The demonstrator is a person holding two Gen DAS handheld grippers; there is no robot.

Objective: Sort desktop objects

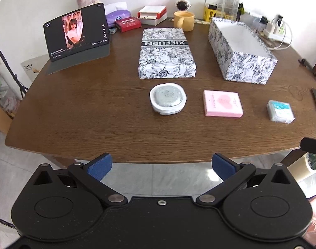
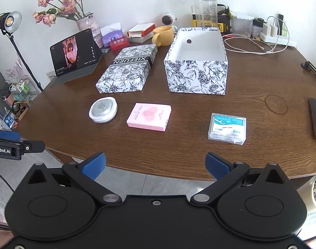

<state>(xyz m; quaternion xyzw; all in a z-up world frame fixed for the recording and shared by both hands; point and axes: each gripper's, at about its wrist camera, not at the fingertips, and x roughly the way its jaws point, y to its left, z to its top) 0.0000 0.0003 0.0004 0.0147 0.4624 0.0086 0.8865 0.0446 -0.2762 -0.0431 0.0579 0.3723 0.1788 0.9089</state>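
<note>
While the left gripper point(image 1: 162, 166) hung over the floor just before the edge of the brown table point(image 1: 85, 112), its blue fingers point(image 1: 100, 167) stood wide apart and held nothing. On the table in front of it lay a round white case point(image 1: 168, 99), a pink box point(image 1: 222, 103) to the right of it, and a small clear packet point(image 1: 280, 111) further right, each apart from the others. Behind them were the patterned lid point(image 1: 166, 54) and the open patterned box point(image 1: 240, 50), side by side.

From the right wrist camera, the right gripper point(image 2: 155, 165) was also spread wide and empty, near the table edge. The round white case point(image 2: 103, 109), the pink box point(image 2: 149, 116) and the clear packet point(image 2: 227, 128) lay in a row. The open box point(image 2: 197, 62) stood behind the pink box and the packet, and its inside was white. The lid point(image 2: 127, 68) lay left of it. The left gripper point(image 2: 14, 143) showed at the left border.
</note>
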